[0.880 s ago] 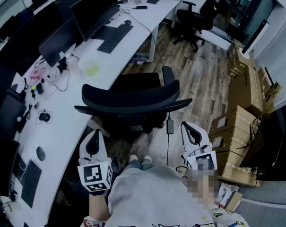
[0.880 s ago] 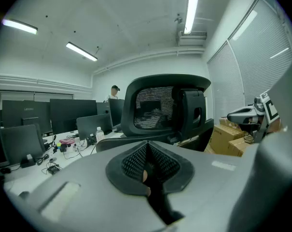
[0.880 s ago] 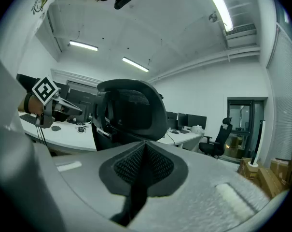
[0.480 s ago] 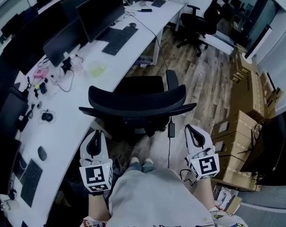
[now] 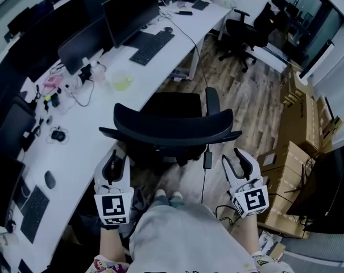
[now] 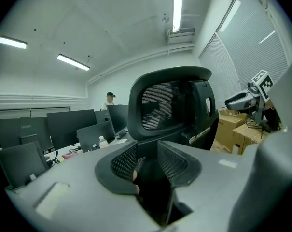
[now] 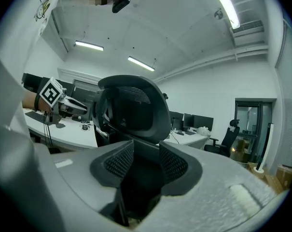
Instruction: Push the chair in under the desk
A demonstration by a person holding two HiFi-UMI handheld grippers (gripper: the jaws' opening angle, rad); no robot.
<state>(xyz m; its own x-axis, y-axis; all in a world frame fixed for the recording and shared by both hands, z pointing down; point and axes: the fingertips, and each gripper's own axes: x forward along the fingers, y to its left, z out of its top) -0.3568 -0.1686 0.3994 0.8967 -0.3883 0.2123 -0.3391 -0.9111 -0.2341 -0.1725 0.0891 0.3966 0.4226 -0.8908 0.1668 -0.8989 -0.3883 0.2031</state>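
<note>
Black office chair [image 5: 172,131] with a curved mesh backrest sits dead centre in the head view, backrest turned to the person, seat pointing at the long white desk [image 5: 75,152] that sweeps from the lower left up to the top of the frame. The seat stands out over the wooden floor [image 5: 245,101], right beside the desk's edge.

Containers first: brown cardboard boxes [image 5: 291,164] are stacked along the right edge of the frame, flaps shut, so their contents can't be seen.

On the desk, dark monitors [image 5: 129,7] line the far side with black keyboards [image 5: 152,45] in front of them.

Now the grippers. The left gripper [image 5: 115,157] hangs at lower left, just below the backrest's left end, close to it but apart from it. Its own view shows the jaws standing slightly apart with nothing between them, the chair's mesh back [image 6: 170,100] filling the space beyond. The right gripper [image 5: 236,157] hovers at lower right, just under the backrest's right tip, also clear of it. Its jaws are parted too, empty, with the backrest [image 7: 131,105] rising ahead of them.
</note>
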